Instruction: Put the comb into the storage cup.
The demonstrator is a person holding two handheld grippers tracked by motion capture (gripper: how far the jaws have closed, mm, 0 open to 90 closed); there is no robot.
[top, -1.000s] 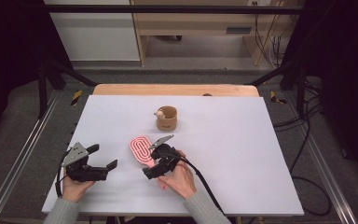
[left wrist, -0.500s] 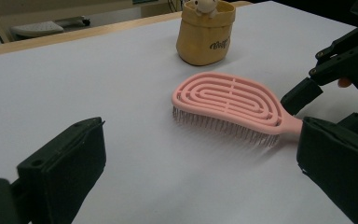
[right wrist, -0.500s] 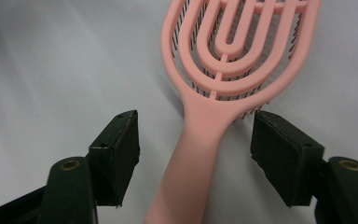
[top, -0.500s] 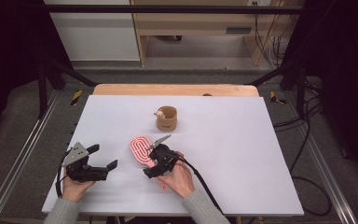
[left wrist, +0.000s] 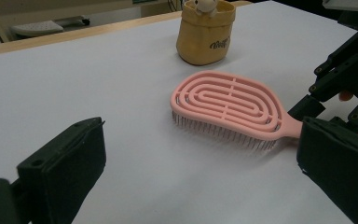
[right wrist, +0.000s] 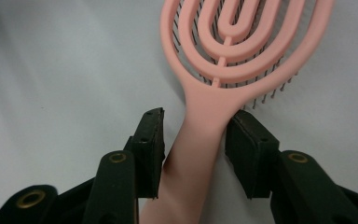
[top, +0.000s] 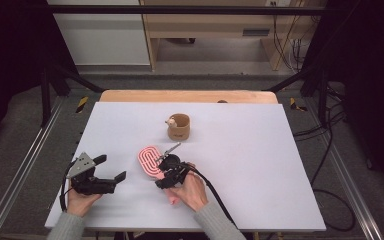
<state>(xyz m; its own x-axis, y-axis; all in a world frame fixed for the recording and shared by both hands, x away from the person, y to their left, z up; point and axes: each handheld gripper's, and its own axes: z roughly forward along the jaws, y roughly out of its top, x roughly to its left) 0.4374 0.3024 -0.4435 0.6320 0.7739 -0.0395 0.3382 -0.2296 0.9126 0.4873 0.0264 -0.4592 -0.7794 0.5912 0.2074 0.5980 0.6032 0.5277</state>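
The pink hairbrush (top: 150, 161) lies bristles-down on the white worktop (top: 260, 165), near of the tan pouch (top: 179, 127). The right claw (right wrist: 193, 154) straddles its handle and has just been closing; both pads sit against the handle, so I judge the grasp just made. The left claw (top: 111, 170) rests released at the left, gripping nothing. Next calls for a firm squeeze, then a level lift.
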